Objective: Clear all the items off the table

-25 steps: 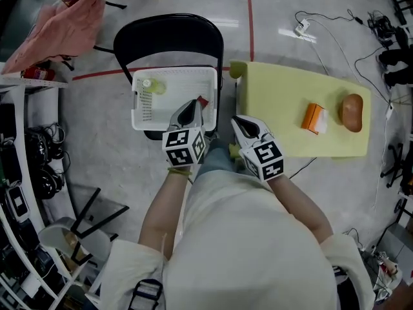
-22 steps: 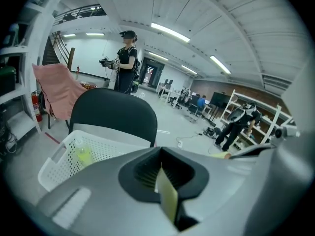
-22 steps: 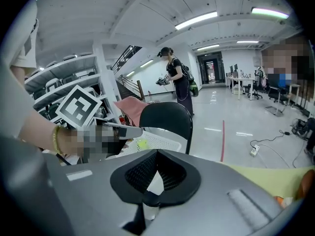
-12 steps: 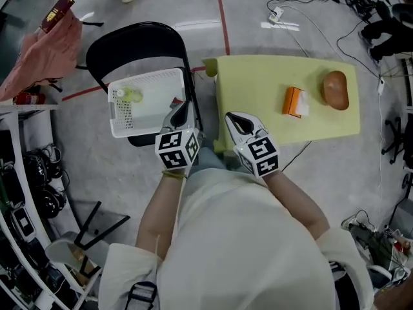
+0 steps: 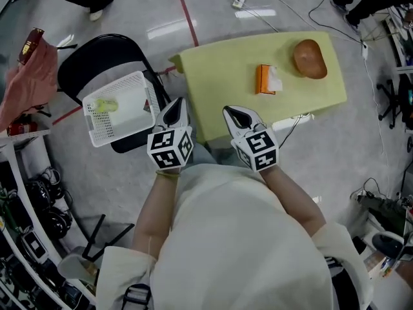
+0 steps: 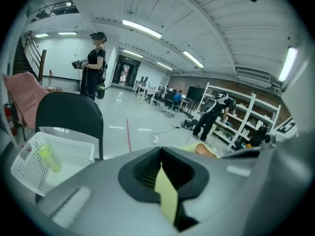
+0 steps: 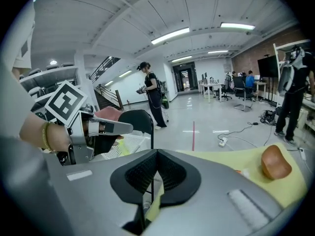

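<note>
Table beside chair bearing basket

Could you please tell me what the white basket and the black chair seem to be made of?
White basket: probably moulded plastic, matte, judging by its perforated grid walls. Black chair: apparently painted metal, with a smooth, faintly shiny backrest; can't be sure.

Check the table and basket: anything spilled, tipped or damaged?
Nothing stands out. The orange box and the brown lump lie apart on the yellow table, with nothing spilled. The basket sits on the chair with a green bottle lying in it.
</note>
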Action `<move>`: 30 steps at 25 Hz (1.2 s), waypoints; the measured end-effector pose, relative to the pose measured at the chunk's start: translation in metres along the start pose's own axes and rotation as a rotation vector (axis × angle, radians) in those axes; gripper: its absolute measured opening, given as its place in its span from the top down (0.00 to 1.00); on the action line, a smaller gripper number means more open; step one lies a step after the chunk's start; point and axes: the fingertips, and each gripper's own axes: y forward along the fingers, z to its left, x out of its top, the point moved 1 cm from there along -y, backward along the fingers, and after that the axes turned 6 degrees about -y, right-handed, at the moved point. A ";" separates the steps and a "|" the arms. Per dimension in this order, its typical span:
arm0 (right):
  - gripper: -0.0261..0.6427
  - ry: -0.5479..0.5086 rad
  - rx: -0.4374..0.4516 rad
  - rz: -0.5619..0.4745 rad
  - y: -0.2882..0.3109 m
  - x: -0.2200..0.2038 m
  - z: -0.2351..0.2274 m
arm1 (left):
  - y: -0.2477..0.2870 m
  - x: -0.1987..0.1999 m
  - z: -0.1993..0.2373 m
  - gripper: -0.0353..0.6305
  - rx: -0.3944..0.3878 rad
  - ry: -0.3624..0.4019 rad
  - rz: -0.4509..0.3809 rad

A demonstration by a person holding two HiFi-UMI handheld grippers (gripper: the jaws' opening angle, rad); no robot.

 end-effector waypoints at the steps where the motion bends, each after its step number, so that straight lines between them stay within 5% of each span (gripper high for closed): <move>1: 0.97 0.010 -0.017 -0.003 -0.009 -0.005 -0.006 | 0.002 -0.004 -0.010 0.93 -0.012 0.007 0.006; 30: 0.97 0.215 -0.364 -0.075 -0.221 -0.139 -0.130 | 0.034 -0.104 -0.241 0.93 -0.242 0.190 0.117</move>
